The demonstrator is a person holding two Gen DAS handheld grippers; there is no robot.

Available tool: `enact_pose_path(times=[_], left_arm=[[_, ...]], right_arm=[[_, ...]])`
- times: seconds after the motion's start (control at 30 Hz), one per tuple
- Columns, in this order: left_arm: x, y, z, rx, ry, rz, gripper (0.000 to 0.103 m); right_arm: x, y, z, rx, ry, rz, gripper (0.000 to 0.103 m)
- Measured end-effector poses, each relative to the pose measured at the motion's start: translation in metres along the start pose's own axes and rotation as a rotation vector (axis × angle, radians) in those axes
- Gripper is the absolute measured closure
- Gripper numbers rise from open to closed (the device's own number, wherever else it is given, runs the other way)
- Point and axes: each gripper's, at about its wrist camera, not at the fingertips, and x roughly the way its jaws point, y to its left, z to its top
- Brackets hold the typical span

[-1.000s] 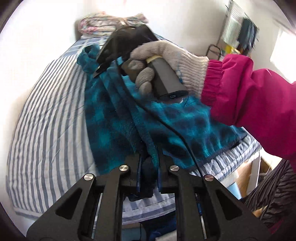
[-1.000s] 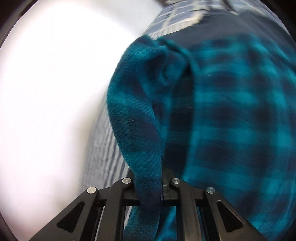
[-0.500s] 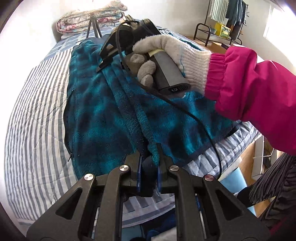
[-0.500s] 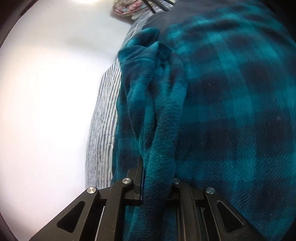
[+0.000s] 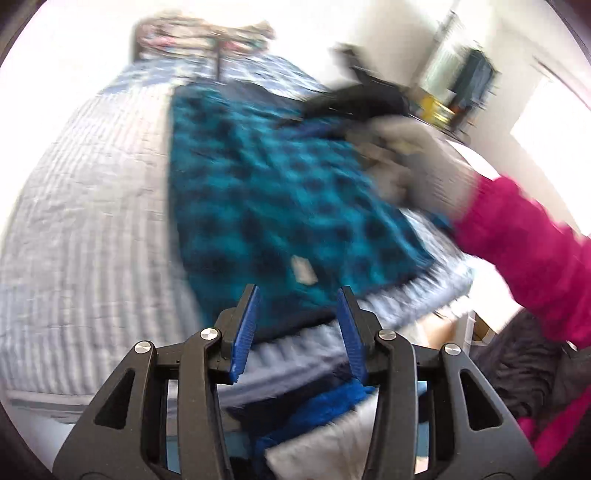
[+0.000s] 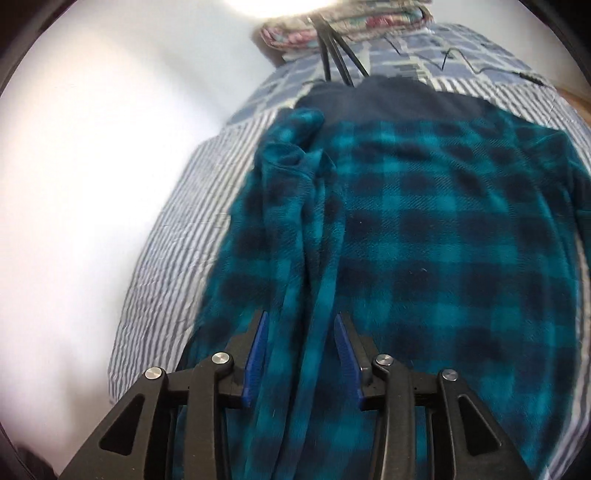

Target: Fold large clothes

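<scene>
1 teal plaid fleece (image 6: 424,236) flat on 1 striped bed (image 5: 81,236), 2 grippers – left gripper (image 5: 297,291) and right gripper (image 6: 300,317) – jaws opening, pads off the cloth, 1 gloved hand (image 5: 417,162) blurred

From the left wrist we look down along the bed (image 5: 85,229) from its foot, fairly high. From the right wrist we hang closer. Both views share the fleece (image 5: 266,206) (image 6: 424,258) and far pillow (image 6: 343,27).
</scene>
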Motion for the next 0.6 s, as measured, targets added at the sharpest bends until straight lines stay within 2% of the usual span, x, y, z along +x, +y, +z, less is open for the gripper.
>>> enact_pose_path(times=[0.1, 0.2, 0.4, 0.53, 0.6], left_arm=[[0.011, 0.017, 0.01, -0.059, 0.0, 0.019, 0.064], [0.033, 0.01, 0.02, -0.014, 0.002, 0.027, 0.065], [0.091, -0.023, 0.023, 0.065, 0.056, 0.023, 0.065], [0.134, -0.027, 0.004, 0.09, 0.178, 0.034, 0.069], [0.136, -0.026, 0.0, 0.099, 0.173, 0.035, 0.069]], right_arm=[[-0.037, 0.003, -0.027, -0.054, -0.042, -0.015, 0.063], [-0.067, 0.004, -0.044, -0.064, -0.096, -0.031, 0.063], [-0.126, -0.054, -0.088, -0.045, -0.193, -0.13, 0.063], [-0.153, -0.083, -0.106, 0.014, -0.219, -0.179, 0.063], [-0.161, -0.098, -0.113, 0.043, -0.219, -0.189, 0.062]])
